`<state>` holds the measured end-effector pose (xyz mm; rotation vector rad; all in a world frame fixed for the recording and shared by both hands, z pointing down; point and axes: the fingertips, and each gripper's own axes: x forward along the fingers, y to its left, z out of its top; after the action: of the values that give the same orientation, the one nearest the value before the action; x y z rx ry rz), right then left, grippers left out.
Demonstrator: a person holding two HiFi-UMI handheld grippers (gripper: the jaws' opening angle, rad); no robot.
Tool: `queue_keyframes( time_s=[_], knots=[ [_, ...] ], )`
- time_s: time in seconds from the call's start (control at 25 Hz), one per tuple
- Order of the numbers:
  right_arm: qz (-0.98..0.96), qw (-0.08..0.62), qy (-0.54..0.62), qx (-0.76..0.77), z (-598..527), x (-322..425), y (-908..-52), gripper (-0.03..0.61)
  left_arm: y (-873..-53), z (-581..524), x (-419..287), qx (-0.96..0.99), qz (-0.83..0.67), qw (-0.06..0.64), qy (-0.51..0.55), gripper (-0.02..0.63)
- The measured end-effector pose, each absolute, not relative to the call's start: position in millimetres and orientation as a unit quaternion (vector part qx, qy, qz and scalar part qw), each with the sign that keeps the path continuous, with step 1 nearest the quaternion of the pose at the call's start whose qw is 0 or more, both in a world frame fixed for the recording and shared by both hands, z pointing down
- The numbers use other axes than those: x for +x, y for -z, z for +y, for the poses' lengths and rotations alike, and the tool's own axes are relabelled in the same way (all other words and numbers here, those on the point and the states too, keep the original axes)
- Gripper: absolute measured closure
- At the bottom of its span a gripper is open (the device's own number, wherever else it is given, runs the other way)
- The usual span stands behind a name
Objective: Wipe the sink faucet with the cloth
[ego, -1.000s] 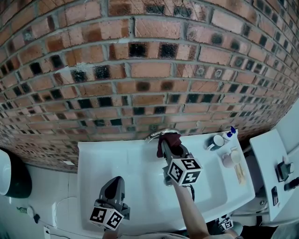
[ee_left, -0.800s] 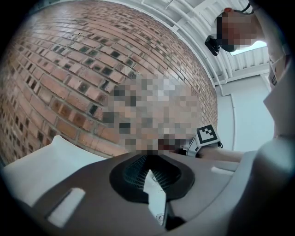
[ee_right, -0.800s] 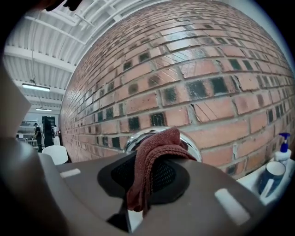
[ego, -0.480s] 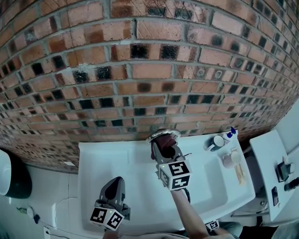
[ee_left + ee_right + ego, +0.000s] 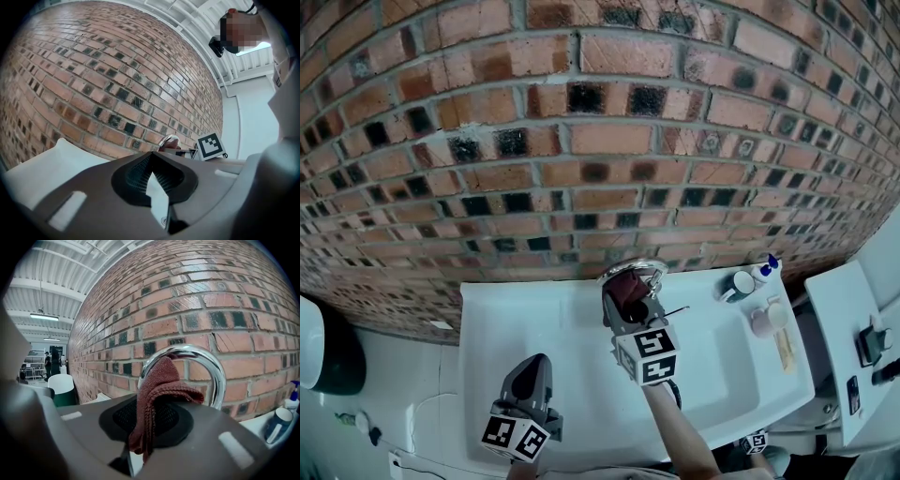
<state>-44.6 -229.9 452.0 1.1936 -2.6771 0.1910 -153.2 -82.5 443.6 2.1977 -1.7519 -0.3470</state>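
Faucet arch upright | right gripper clamps cloth at arch | left gripper closed, empty

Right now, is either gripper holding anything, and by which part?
Right gripper is shut on the dark red cloth, pinching a bunched fold; the rest rises toward the faucet arch. Left gripper is shut, holding nothing.

A wall of red and brown brick, dotted with blackened bricks, rises straight behind the white sink. Off the sink's left edge the floor is pale, with a round dark-green-and-white container on it, and a white cabinet stands off the right edge. Overhead runs a white ribbed ceiling with lit strip lamps.
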Motion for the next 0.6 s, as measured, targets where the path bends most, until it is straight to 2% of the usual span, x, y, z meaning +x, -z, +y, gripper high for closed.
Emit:
queue_keyframes(
  time_s=[0.36, 0.6],
  knots=[
    [-0.903, 0.151, -0.1, 0.39, -213, -44, -502, 0.525, -448, -79, -158, 0.762, -0.617, 0.158, 0.118, 0.609],
    [-0.908, 0.129, -0.104, 0.386, -190, -41, -489, 0.525, -447, -81, -156, 0.763, -0.615, 0.156, 0.12, 0.609]
  ],
)
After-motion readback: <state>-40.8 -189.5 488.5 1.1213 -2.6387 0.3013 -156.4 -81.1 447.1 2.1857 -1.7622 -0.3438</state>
